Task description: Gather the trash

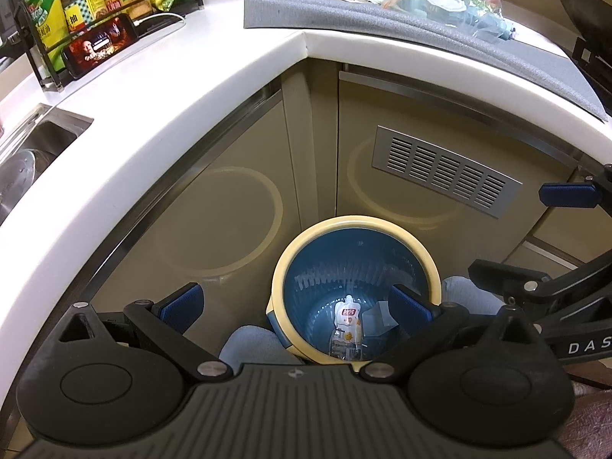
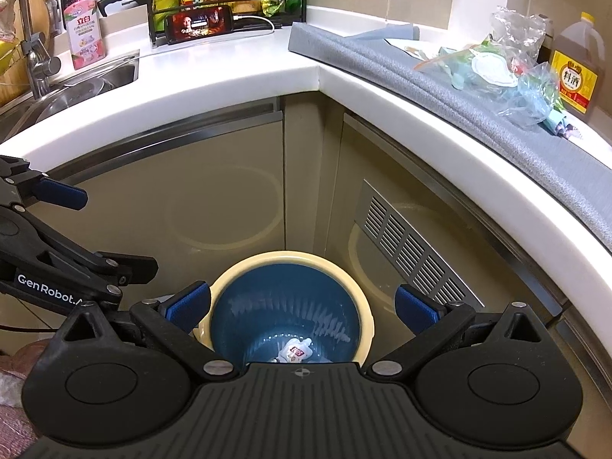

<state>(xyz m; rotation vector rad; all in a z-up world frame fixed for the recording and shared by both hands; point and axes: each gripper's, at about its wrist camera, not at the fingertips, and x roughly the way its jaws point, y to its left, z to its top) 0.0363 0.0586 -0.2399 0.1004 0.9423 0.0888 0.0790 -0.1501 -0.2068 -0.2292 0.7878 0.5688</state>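
Bin (image 1: 355,225), floor, below desk (image 1: 191,88) corner: pouch (image 1: 347,323) deposited. Desk's right edge: plastic wrappers (image 2: 501,76) uncollected. Left hand-held gripper (image 1: 296,306), right hand-held gripper (image 2: 304,306): wide, empty.

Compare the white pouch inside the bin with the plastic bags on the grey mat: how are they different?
The white pouch lies at the bottom of the blue bin on the floor; the plastic bags are up on the grey mat on the counter. The pouch is a single small opaque pack with a spout; the bags form a loose, crumpled, see-through heap. Both look like trash, and neither is held: both grippers are open.
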